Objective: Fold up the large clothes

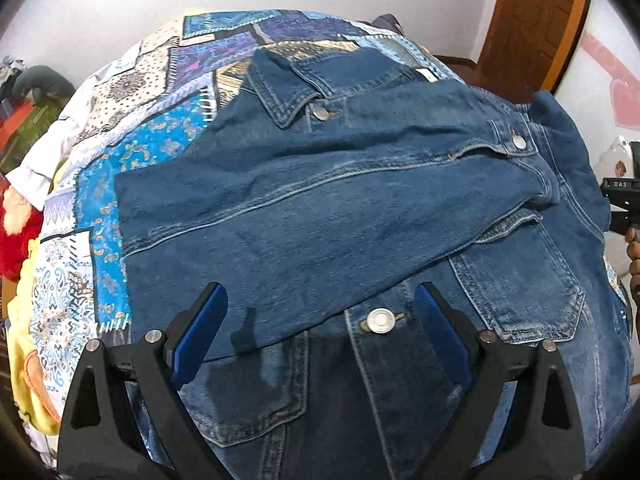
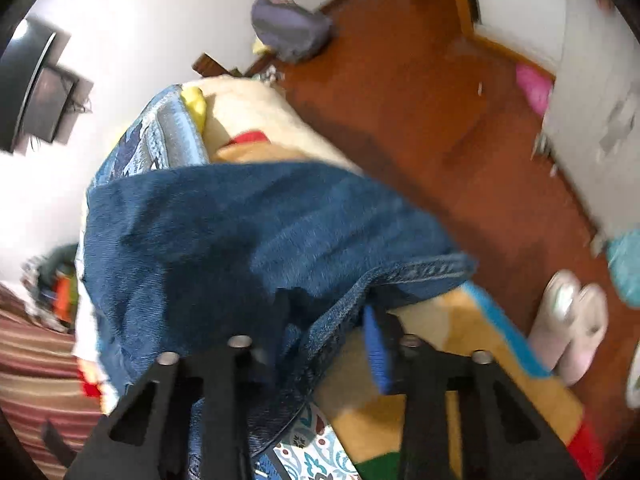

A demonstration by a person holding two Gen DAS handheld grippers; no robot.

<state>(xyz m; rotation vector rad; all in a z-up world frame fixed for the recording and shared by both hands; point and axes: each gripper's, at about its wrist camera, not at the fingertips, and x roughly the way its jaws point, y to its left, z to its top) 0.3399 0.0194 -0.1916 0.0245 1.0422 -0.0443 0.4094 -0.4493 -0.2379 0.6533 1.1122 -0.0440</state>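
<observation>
**Denim jacket on patchwork bed, sleeve folded across chest**

Surface: a bed covered by a patchwork bedspread point(image 1: 120, 184) in blue, cream and purple printed panels. Room walls were white; a reddish-brown wooden floor point(image 2: 420, 92) showed in the right wrist view, with a wooden door point(image 1: 532, 20) at 1 o'clock in the left wrist view.

The denim jacket point(image 1: 360, 208) lay flat on the bedspread, front up, collar toward 12 o'clock. Fabric: mid-blue denim, tan topstitching, metal buttons, a patch pocket at 4 o'clock. One sleeve lay folded diagonally across the chest, cuff toward 2 o'clock.

Left tongs point(image 1: 320, 320): spread wide, blue pads either side of a front button, holding nothing; contact with the cloth could not be told.

Right tongs point(image 2: 324, 332): one blue pad visible beside the jacket's stitched hem point(image 2: 400, 276), the other finger hidden under the denim; frame blurred, so grip state could not be told.

Surroundings: a cream and orange blanket point(image 2: 460, 380) under the bedspread edge, pale slippers point(image 2: 568, 320) on the floor at 3 o'clock, a grey bag point(image 2: 288, 28) at 12 o'clock, a red plush item point(image 1: 16, 236) at 9 o'clock of the left wrist view.
</observation>
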